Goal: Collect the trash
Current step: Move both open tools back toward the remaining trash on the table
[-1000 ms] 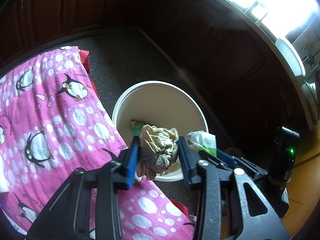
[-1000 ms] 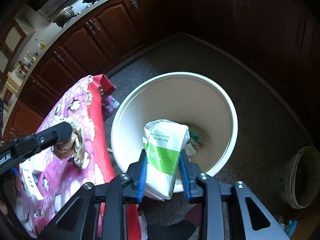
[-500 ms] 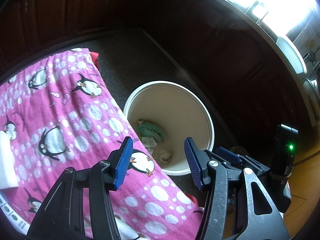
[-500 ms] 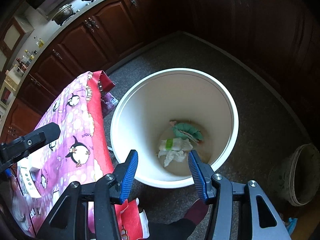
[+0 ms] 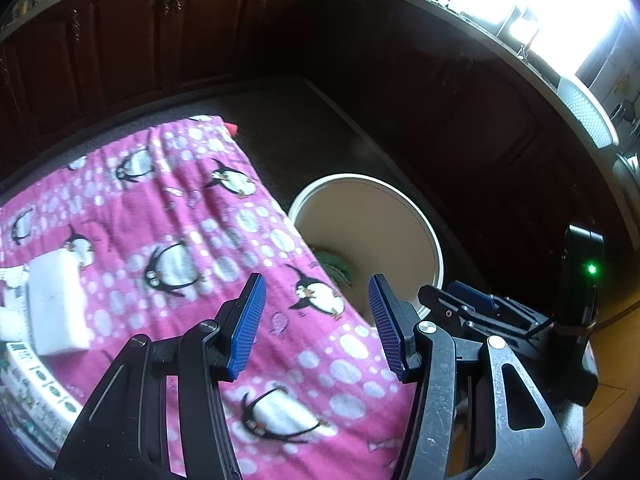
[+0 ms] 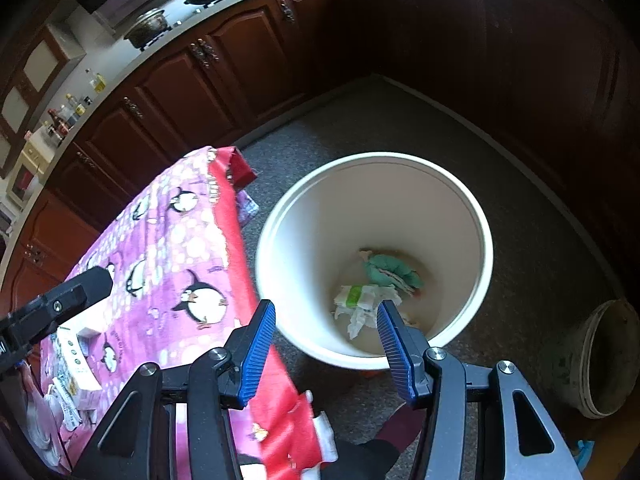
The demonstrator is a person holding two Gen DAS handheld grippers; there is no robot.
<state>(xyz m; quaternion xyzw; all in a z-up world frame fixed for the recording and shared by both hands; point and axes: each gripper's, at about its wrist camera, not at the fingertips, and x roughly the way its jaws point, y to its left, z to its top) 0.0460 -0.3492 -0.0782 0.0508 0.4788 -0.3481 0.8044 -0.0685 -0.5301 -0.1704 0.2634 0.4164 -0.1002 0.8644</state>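
A white bin (image 6: 476,216) stands on the floor beside the table; it also shows in the left wrist view (image 5: 434,248). At its bottom lie a green-and-white tissue pack (image 6: 360,296) and a green crumpled wad (image 6: 390,272). My right gripper (image 6: 326,344) is open and empty above the bin's near rim. My left gripper (image 5: 316,324) is open and empty above the table's pink penguin cloth (image 5: 160,208), left of the bin. The left gripper's finger (image 6: 72,296) shows in the right wrist view.
A white block (image 5: 56,300) and a printed box (image 5: 28,384) lie on the cloth at the left. Dark wooden cabinets (image 6: 224,80) line the back. A grey pail (image 6: 600,360) stands on the floor at the right. A red cover (image 6: 280,400) hangs from the table edge.
Both grippers opened and dropped their loads, the brown crumpled paper and the tissue pack, into the bin. The left gripper then drew back over the table; the right pulled back slightly.
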